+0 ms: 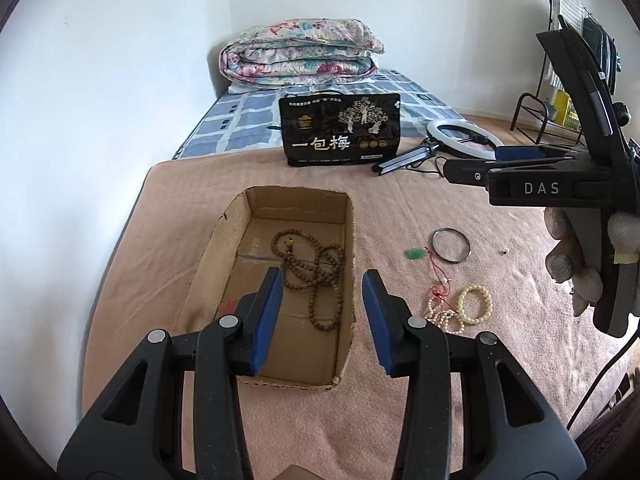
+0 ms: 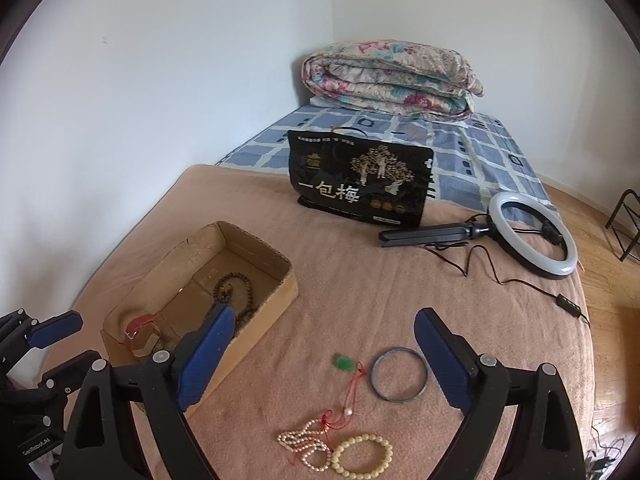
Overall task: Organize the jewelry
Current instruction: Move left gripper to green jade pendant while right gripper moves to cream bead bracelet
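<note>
Only the right wrist view shows the red watch (image 2: 141,330) in the box (image 2: 256,322) beside one brown bead string (image 2: 234,294). On the blanket (image 2: 360,280) — one bangle (image 2: 399,374), one jade pendant (image 2: 344,362), two bracelets (image 2: 362,454). Left gripper (image 1: 323,316) and right gripper (image 2: 320,360) — both released, empty.

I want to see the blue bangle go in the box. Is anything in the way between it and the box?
Nothing solid. Between the blue bangle and the cardboard box lies bare blanket, with only the small green pendant and its red cord off to the side. The right gripper hangs open above, holding nothing.
</note>
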